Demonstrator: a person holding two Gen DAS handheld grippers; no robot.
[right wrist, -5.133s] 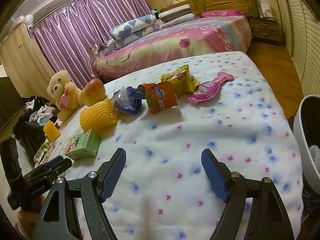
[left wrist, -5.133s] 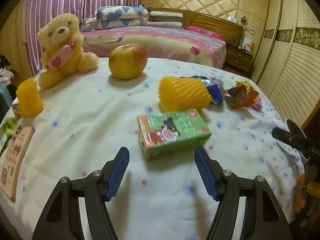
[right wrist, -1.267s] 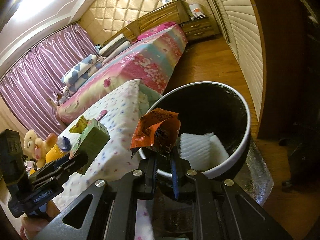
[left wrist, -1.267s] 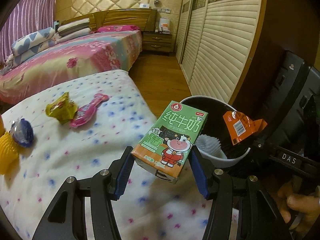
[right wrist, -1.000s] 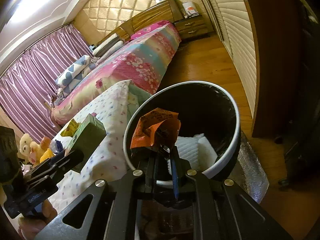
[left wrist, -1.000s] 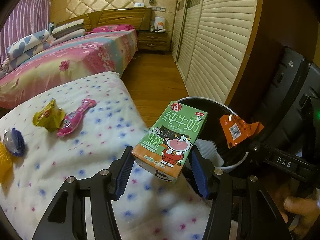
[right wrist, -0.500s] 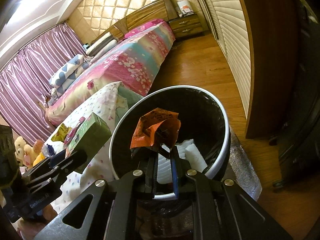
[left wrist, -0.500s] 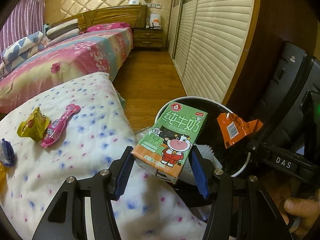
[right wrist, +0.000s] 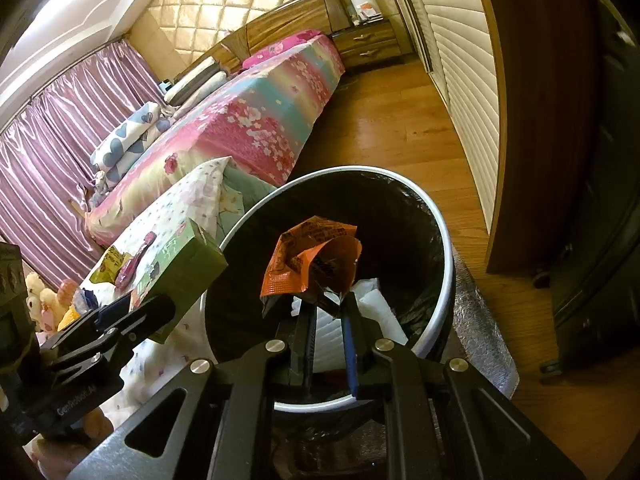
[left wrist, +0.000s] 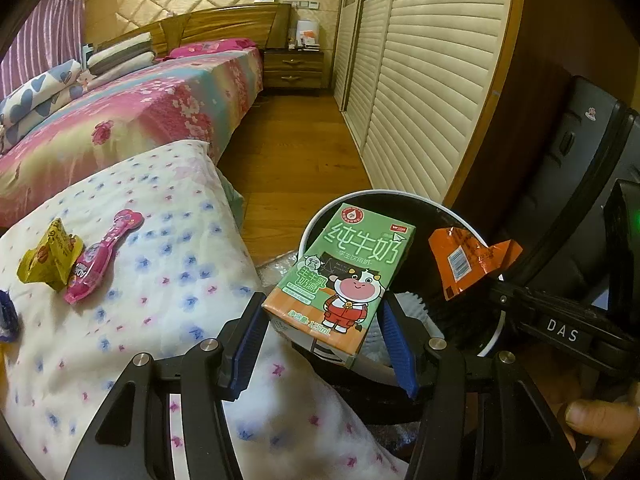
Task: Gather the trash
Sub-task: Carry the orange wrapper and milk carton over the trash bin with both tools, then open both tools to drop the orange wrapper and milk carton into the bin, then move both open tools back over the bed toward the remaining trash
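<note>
My left gripper [left wrist: 322, 332] is shut on a green milk carton [left wrist: 340, 284] and holds it over the near rim of a white trash bin [left wrist: 384, 193] with a black liner. My right gripper [right wrist: 328, 304] is shut on a crumpled orange wrapper [right wrist: 312, 256] above the bin's opening [right wrist: 360, 170]. The wrapper [left wrist: 464, 260] also shows in the left wrist view, the carton [right wrist: 180, 264] in the right wrist view. White paper [right wrist: 376, 308] lies in the bin.
A yellow wrapper [left wrist: 48, 256] and a pink wrapper [left wrist: 100, 256] lie on the flowered tablecloth [left wrist: 160, 264] at left. A bed [left wrist: 140, 108] stands behind, a slatted wardrobe [left wrist: 420, 80] and a dark suitcase [left wrist: 580, 184] to the right, wooden floor [right wrist: 400, 128] between.
Both grippers have moved further right over the bin, each still holding its item. The tabletop has slid left in view.
</note>
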